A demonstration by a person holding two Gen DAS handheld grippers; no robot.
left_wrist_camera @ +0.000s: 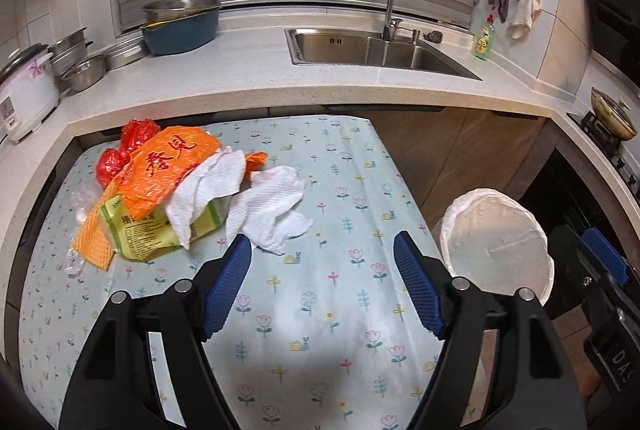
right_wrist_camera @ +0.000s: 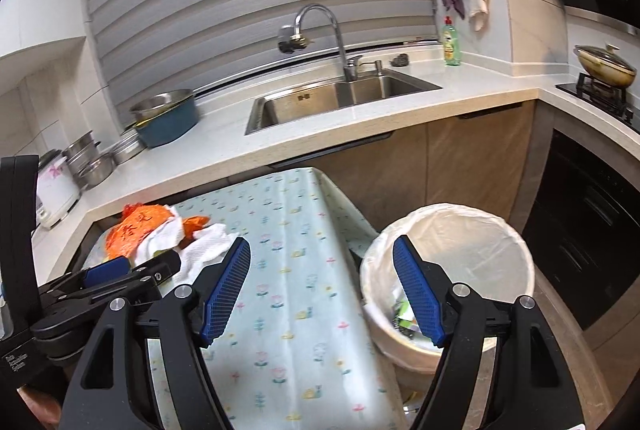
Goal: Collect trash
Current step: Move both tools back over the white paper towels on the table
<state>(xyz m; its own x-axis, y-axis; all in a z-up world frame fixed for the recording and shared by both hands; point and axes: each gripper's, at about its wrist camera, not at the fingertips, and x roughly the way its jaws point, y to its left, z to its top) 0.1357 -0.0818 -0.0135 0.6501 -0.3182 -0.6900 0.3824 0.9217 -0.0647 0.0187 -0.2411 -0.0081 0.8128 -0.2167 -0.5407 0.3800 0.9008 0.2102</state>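
Beside floral table (right_wrist_camera: 288, 270), lined bin (right_wrist_camera: 452, 226) with scraps; both grippers (left_wrist_camera: 322, 250) (right_wrist_camera: 322, 250) agape, empty.

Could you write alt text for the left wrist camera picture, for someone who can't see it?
An open left gripper with blue fingers hovers over a floral tablecloth, close to a crumpled white paper towel at the edge of a pile of orange and yellow wrappers. A white-lined trash bin stands to the right; a kitchen sink lies behind.
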